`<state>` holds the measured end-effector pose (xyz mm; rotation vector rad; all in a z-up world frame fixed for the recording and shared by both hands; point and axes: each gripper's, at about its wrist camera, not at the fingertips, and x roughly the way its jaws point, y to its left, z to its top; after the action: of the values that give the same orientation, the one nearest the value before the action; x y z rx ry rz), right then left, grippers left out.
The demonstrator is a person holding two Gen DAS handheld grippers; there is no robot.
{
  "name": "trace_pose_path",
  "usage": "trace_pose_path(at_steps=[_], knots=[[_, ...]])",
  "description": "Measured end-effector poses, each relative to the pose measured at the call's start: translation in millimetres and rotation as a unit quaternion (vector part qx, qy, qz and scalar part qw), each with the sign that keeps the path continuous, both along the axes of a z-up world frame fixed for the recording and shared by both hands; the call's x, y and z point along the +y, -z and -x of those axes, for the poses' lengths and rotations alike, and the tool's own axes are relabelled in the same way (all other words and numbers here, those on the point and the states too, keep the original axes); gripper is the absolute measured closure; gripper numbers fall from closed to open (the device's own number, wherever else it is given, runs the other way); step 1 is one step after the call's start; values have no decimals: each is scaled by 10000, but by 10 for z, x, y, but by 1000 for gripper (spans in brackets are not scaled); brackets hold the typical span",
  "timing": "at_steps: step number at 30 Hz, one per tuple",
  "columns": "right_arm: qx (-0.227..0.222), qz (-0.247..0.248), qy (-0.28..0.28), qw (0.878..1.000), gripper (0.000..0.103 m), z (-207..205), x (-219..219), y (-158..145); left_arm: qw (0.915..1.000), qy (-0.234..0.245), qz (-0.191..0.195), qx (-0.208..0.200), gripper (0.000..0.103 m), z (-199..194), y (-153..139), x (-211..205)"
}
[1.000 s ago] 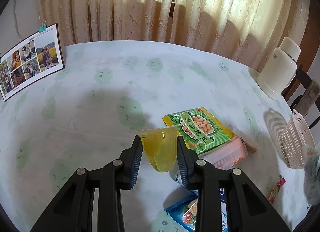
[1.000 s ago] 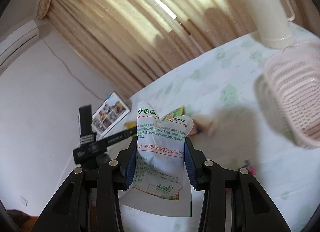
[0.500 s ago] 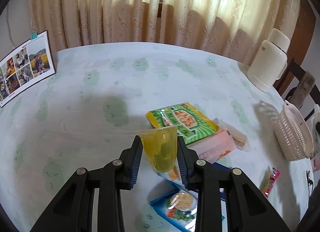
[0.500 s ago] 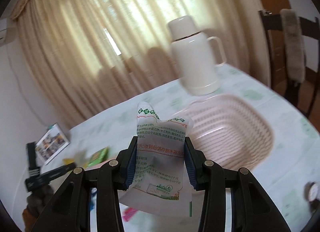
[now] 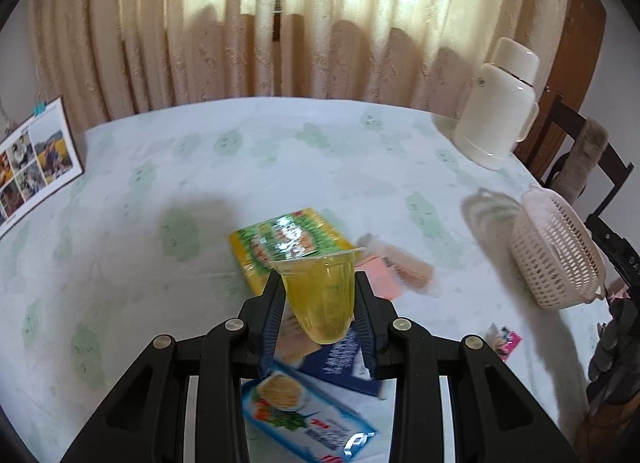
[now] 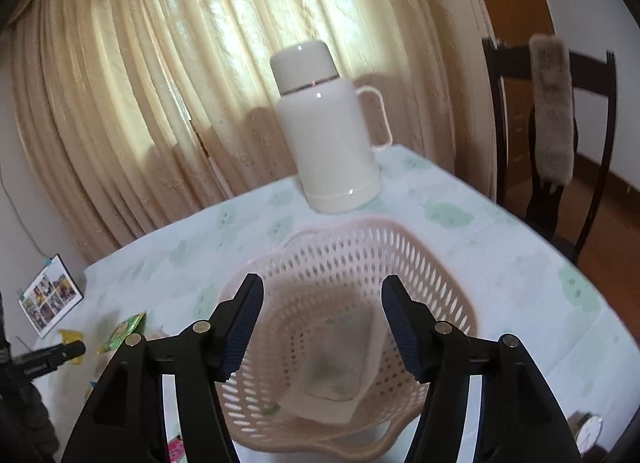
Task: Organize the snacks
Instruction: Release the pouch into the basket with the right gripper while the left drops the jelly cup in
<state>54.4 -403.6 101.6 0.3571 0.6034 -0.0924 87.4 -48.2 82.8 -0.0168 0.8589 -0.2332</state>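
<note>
My left gripper (image 5: 319, 293) is shut on a clear cup of yellow jelly (image 5: 320, 295), held above the table. Under it lie a green and yellow snack pack (image 5: 280, 247), a pink packet (image 5: 380, 277), a dark blue pack (image 5: 340, 359) and a light blue noodle pack (image 5: 304, 419). The pink basket (image 5: 554, 259) stands at the right. My right gripper (image 6: 322, 323) hovers over that basket (image 6: 400, 247), its jaws opening and nothing between them. The white pouch with green print (image 6: 340, 367) lies blurred inside the basket below.
A white thermos jug (image 6: 330, 131) stands behind the basket, also seen as the jug (image 5: 496, 111) at the table's far right. A photo card (image 5: 34, 161) leans at the far left. A dark chair (image 6: 556, 131) stands at the right edge. A small pink wrapper (image 5: 506, 339) lies near the basket.
The right gripper swung over the basket, opened and let go of the white pouch, which now lies in the basket. The left gripper, still holding the jelly cup, has shifted right and risen.
</note>
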Motion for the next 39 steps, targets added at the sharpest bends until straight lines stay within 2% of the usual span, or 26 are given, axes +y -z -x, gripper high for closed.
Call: trace_pose_path(at_steps=[8,16,22,31,33,34,35,39], knots=[[-301,323,503,9978,40,197,-88,32,9988,496,-14,-45,73,42,-133,-530],[-476,119,1042,9933,40,395,-316,54,9935,1129,-69,-102,73,18,-209,-1307],[-440,-60,1057,9934,40,427,-379,60,9874,1576,-36,-154,73,8,-259,-1864],[-391,-277,1234,9912,40,461,-495,70,9795,2008,-88,-117,72,23,-227,-2380],[-381,-279,1216,9915,40,464,-494,72,9785,2059,-75,-10,58,17,-199,-2435],[-369,-286,1195,9917,40,464,-491,77,9783,2071,-23,14,42,14,-195,-2441],[-363,-285,1188,9918,40,466,-488,79,9785,2063,13,-6,37,23,-203,-2441],[-363,-284,1182,9919,40,466,-485,78,9817,1902,21,-96,37,8,-236,-2343]])
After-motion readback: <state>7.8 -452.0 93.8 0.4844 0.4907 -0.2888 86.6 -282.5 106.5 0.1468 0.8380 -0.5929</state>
